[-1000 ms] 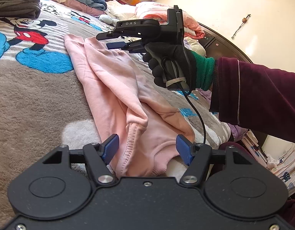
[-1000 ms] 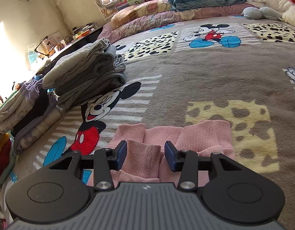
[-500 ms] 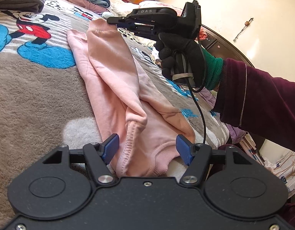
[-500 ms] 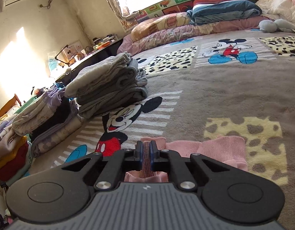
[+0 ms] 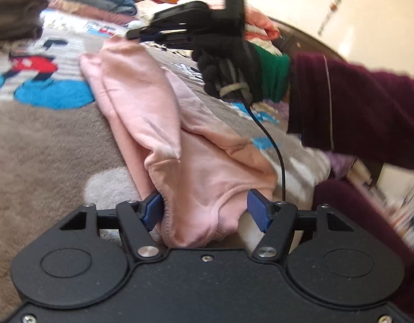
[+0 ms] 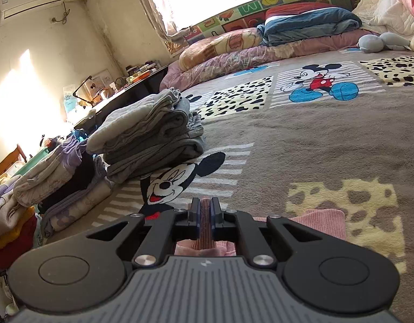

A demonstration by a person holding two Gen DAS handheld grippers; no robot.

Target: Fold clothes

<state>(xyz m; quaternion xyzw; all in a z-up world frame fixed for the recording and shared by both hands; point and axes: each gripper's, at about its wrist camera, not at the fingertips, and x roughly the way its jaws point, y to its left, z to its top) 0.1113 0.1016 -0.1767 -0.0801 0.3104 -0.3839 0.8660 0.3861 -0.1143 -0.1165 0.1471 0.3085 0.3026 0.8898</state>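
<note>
Your right gripper [image 6: 204, 216] is clenched on the ribbed cuff [image 6: 205, 228] of the pink trousers [image 5: 158, 123] lying on the blanket [image 5: 45, 134]; left gripper [image 5: 207, 211] gapes around the waistband. Soft, light, floppy: pinch hems.

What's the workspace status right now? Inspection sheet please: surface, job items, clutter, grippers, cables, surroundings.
Surface: bed blanket with cartoon-mouse and spotted patches.
Job's things: pink trousers lying lengthwise on the blanket, one cuffed leg end lifted; waistband at the near end.
Clutter: folded grey stack; more folded piles at the bed edge; bedding and a grey soft toy at the far end.
Grippers: right gripper shut on a pink cuff; left gripper open, waistband between its pads, not pinched.
Cables: black cable hanging from the right hand's handle.
Surroundings: window, wall air conditioner, cluttered desk.
</note>
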